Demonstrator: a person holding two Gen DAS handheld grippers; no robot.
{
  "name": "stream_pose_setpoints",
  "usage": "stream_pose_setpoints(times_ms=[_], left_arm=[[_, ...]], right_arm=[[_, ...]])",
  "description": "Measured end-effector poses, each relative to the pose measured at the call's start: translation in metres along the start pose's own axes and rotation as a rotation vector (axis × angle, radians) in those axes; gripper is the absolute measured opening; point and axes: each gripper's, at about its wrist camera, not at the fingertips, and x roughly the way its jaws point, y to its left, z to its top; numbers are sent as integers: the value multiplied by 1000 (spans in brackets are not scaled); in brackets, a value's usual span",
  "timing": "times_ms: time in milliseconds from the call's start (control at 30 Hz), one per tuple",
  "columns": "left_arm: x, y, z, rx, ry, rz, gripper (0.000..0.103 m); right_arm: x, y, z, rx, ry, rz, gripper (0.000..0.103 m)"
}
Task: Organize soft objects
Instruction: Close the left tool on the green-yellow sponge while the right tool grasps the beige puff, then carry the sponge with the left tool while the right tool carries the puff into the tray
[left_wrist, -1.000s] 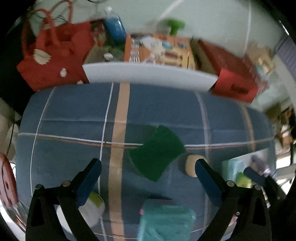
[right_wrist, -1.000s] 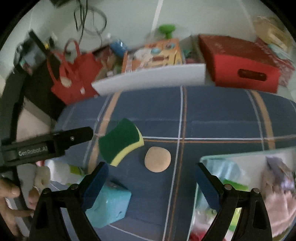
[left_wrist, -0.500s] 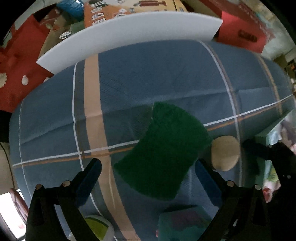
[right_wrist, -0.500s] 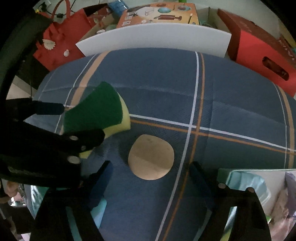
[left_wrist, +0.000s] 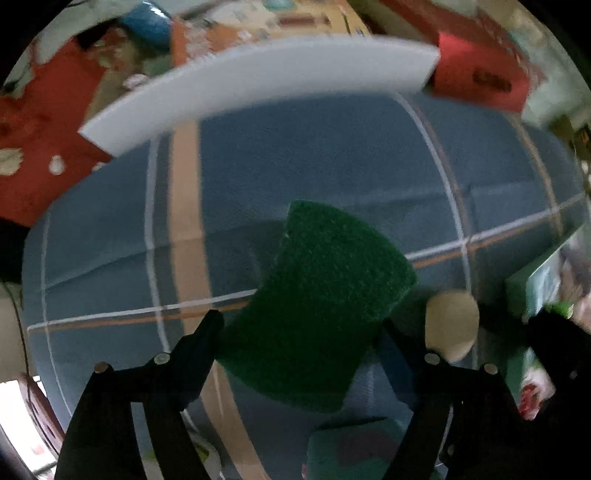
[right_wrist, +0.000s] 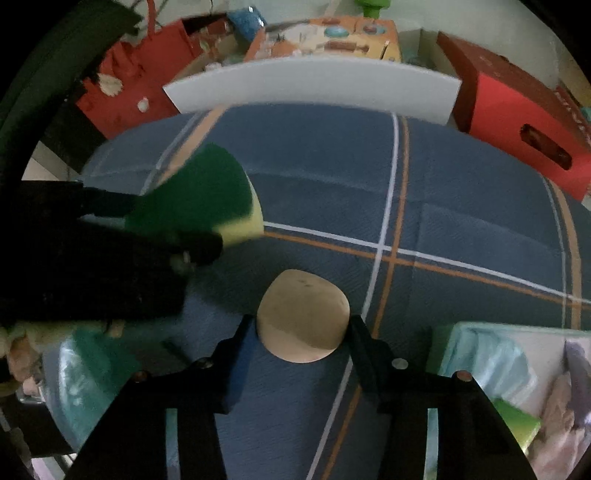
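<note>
A green-topped yellow sponge (left_wrist: 325, 295) lies on the blue plaid cloth (left_wrist: 332, 166). My left gripper (left_wrist: 299, 328) has closed on its near end, a finger on each side. The sponge also shows in the right wrist view (right_wrist: 207, 195), with the left gripper on it. A tan round puff (right_wrist: 303, 317) sits between the fingers of my right gripper (right_wrist: 301, 325), which are shut against its sides. The puff also shows in the left wrist view (left_wrist: 450, 328).
A teal soft block (right_wrist: 92, 365) lies at the near left. A light tray (right_wrist: 517, 369) of soft items is at the near right. A white board (right_wrist: 314, 85), red bag (right_wrist: 129, 85) and red box (right_wrist: 517, 122) stand behind the cloth.
Both grippers came down and forward. The left closed on the green sponge, the right closed on the tan puff.
</note>
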Motion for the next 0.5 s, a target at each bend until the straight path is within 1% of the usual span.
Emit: stream_pose_setpoints(times_ms=[67, 100, 167, 200, 267, 300, 367, 400, 500], left_arm=[[-21, 3, -4, -30, -58, -14, 81], [-37, 2, -8, -49, -100, -21, 81], [-64, -6, -19, -64, -166, -34, 81], [-73, -9, -21, -67, -183, -44, 81], [-93, -21, -35, -83, -223, -88, 81], [-107, -30, -41, -87, -249, -127, 81], [-119, -47, -52, -83, -273, -161, 81], [-121, -62, -57, -77, -288, -190, 81], [-123, -91, -66, -72, -297, -257, 81]], right_arm=[[-21, -1, -8, 13, -46, -5, 53], [-31, -2, -12, 17, -66, -4, 53], [-55, -5, -25, 31, -115, -4, 53], [-67, -9, -34, 46, -138, -8, 53], [-85, -17, -51, 80, -169, -20, 53], [-93, -21, -60, 100, -181, -31, 53], [-106, -31, -78, 141, -200, -62, 53], [-112, -37, -86, 158, -206, -73, 53], [-126, -56, -111, 223, -217, -117, 53]])
